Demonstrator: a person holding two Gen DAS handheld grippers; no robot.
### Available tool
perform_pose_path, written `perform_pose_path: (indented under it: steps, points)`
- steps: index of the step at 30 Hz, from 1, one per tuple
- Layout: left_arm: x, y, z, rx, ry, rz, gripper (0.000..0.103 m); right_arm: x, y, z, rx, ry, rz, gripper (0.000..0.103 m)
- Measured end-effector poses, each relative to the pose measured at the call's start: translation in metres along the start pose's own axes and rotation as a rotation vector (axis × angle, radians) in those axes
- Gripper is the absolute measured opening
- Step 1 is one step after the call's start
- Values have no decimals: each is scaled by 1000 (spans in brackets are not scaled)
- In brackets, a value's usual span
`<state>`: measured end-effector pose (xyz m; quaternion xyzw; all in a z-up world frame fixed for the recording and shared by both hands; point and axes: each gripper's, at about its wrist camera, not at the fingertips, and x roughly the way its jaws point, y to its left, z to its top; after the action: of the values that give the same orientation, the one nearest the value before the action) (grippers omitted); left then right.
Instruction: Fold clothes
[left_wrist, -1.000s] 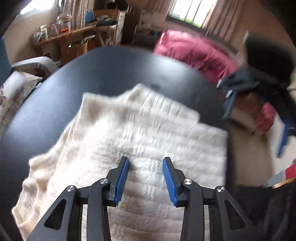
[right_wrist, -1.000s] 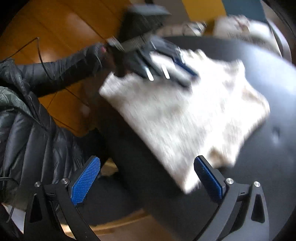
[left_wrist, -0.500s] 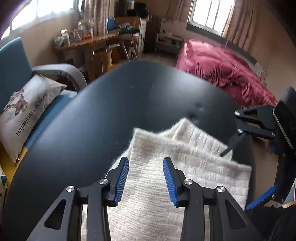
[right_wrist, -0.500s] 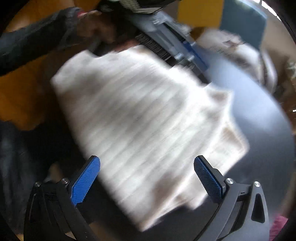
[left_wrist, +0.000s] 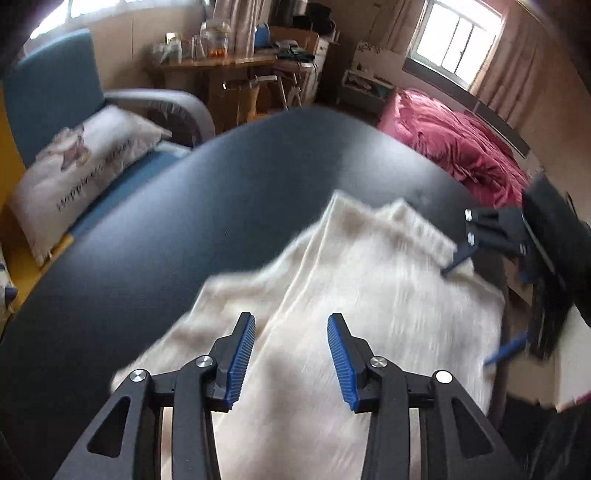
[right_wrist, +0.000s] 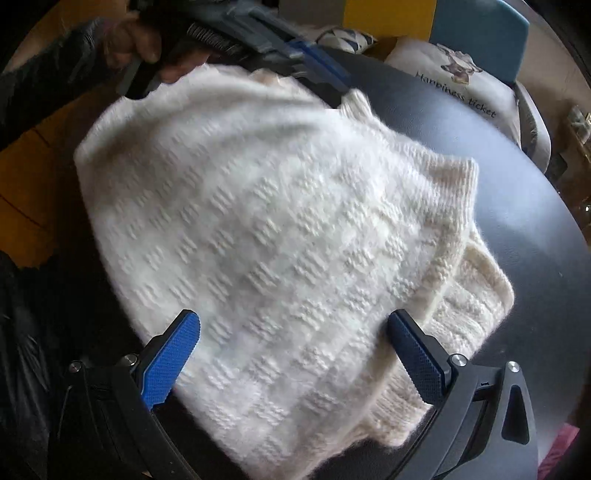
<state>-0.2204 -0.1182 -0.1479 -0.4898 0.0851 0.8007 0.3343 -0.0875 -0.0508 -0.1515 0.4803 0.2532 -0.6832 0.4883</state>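
A cream knitted sweater (left_wrist: 369, 295) lies folded in layers on a round black table (left_wrist: 184, 221). My left gripper (left_wrist: 291, 354) hovers over its near left part, above a fold line. Its jaws are opening and pinch nothing. In the right wrist view the sweater (right_wrist: 277, 221) fills the middle. My right gripper (right_wrist: 295, 350) stands wide open just above its near edge, a blue pad on each side of the thick folded stack. From the left wrist view the right gripper (left_wrist: 480, 304) sits at the sweater's right edge. A hand (right_wrist: 140, 44) holds the left gripper (right_wrist: 314, 66) at the far edge.
A blue armchair with a printed pillow (left_wrist: 85, 158) stands left of the table. Red bedding (left_wrist: 461, 147) lies beyond the table's far right. A cluttered wooden desk (left_wrist: 221, 62) is at the back. A black jacket sleeve (right_wrist: 37, 92) is near the table's edge (right_wrist: 517, 240).
My left gripper has swung sideways, so more sweater and a lower layer show beyond its fingers. The right gripper has come down closer to the sweater's edge.
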Motion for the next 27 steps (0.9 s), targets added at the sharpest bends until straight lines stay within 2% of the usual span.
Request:
perform_pose_path:
  steps: [3, 7, 10, 12, 14, 15, 18, 22, 24, 27]
  points:
    - [3, 14, -6, 15, 64, -24, 41, 1, 10, 11, 8, -46, 56, 103]
    - [8, 25, -11, 21, 92, -73, 41, 16, 18, 21, 23, -62, 100, 103]
    - [15, 24, -8, 23, 112, -150, 41, 15, 23, 26, 39, -66, 82, 103]
    - [17, 14, -7, 66, 104, -134, 37, 7, 15, 30, 60, -59, 64, 103]
    - [17, 5, -5, 107, 93, -114, 12, 19, 15, 37, 87, -44, 24, 103]
    - [16, 2, -5, 118, 78, -97, 9, 17, 11, 36, 103, -47, 18, 103]
    - [12, -5, -9, 136, 29, -35, 7, 7, 0, 32, 145, -70, 6, 103]
    - [15, 5, -16, 1, -39, 40, 7, 11, -8, 28, 195, -93, 5, 103]
    - [22, 1, -22, -26, -34, 106, 7, 19, -6, 24, 177, -92, -24, 103]
    - [19, -10, -17, -27, -33, 151, 12, 19, 3, 23, 144, -98, -66, 103]
